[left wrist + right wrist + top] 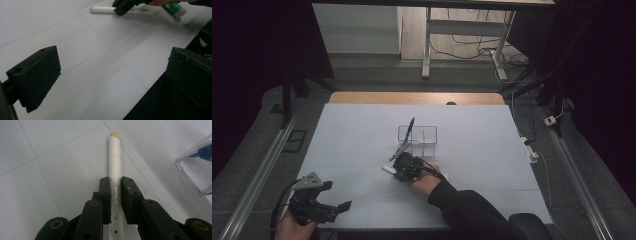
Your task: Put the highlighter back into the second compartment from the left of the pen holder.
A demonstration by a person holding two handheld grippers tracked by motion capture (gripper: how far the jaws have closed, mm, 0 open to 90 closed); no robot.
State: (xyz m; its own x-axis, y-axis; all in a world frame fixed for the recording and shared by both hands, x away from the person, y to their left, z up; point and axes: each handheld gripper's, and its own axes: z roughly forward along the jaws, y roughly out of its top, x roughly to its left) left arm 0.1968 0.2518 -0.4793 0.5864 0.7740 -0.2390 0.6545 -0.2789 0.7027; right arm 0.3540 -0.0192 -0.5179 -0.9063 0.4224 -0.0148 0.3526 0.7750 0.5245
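Pinching the long white plastic marker pen (115, 165) lying flat on the pale tabletop (362, 145) between my right gripper (115, 200) jaws, left gripper (110, 82) spread idle, I am judging a level lift toward the clear plastic organiser box (418, 136) comes next.

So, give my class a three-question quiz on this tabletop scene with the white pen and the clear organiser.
1. True or false: the right claw is shut on the white pen.
2. What stands in the clear organiser? A) blue pen B) scissors C) ruler
3. Fill in: the left claw holds ____.

Key: 1 true; the pads press the pen's barrel on both sides. 2 A; the blue pen leans in it. 3 nothing; its jaws stand wide apart over the bare table.
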